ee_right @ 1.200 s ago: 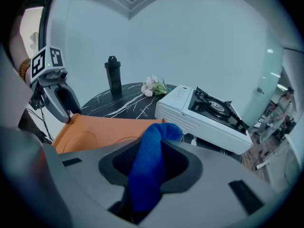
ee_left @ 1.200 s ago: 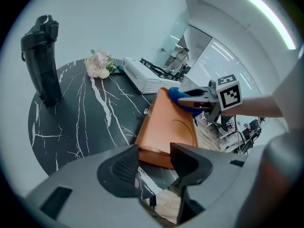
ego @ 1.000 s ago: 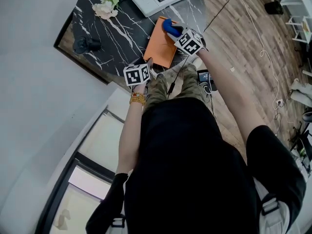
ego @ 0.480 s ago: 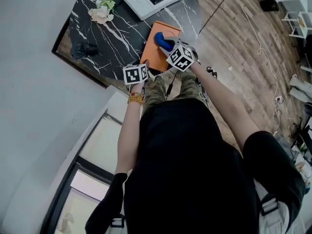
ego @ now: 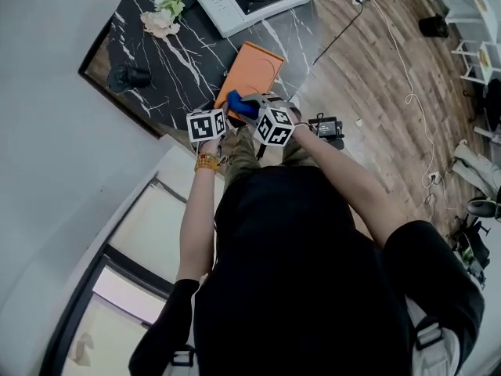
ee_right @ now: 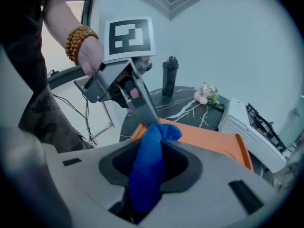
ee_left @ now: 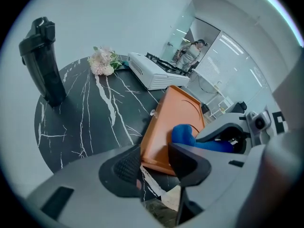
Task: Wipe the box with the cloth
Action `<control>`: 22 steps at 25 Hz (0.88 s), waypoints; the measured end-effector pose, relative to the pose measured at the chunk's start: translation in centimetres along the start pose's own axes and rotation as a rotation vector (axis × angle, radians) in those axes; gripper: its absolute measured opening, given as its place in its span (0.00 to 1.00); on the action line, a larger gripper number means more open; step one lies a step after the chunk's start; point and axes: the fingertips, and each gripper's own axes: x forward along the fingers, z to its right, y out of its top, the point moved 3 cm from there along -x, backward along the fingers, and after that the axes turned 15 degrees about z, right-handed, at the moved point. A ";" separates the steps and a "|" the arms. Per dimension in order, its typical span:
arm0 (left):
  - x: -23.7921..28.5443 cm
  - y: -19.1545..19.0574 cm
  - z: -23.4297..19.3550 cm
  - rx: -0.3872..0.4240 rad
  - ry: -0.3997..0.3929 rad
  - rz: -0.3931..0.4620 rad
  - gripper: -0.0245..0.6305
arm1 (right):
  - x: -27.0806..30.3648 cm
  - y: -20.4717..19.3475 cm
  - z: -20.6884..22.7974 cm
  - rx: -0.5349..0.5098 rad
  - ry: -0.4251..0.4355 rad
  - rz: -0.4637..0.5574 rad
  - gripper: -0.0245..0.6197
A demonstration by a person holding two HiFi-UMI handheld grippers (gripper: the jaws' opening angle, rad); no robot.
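Both hands angle down. Left gripper (ee_left: pixel 159 161), jaws just closing, clamps the orange box (ego: pixel 254 69) at its near corner; right gripper (ee_right: pixel 151 163) clamps the blue cloth (ee_right: pixel 148 175). Only the left gripper view shows a distant person (ee_left: pixel 192 55).

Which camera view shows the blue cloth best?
The right gripper view: the blue cloth fills its centre, pinched between the jaws of the right gripper. The head view shows only a small blue patch. The left gripper view shows one bunched end, with the orange box behind it.

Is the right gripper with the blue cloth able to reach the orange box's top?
Likely yes: right gripper holds the cloth at the orange box's near end, and its top is bare.
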 end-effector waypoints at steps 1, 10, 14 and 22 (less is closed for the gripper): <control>0.1 -0.1 0.0 -0.006 0.012 0.003 0.32 | 0.0 0.0 -0.4 0.005 0.034 0.011 0.21; -1.8 -2.8 0.9 -0.240 0.170 0.012 0.46 | -6.3 1.2 8.2 -0.194 0.095 0.218 0.21; -1.5 -4.2 3.0 -0.306 0.231 0.007 0.46 | -7.9 -2.7 19.5 -0.250 0.007 0.172 0.21; 0.7 -4.2 4.5 -0.465 0.318 0.021 0.46 | -3.3 -8.5 23.9 -0.544 0.311 0.044 0.21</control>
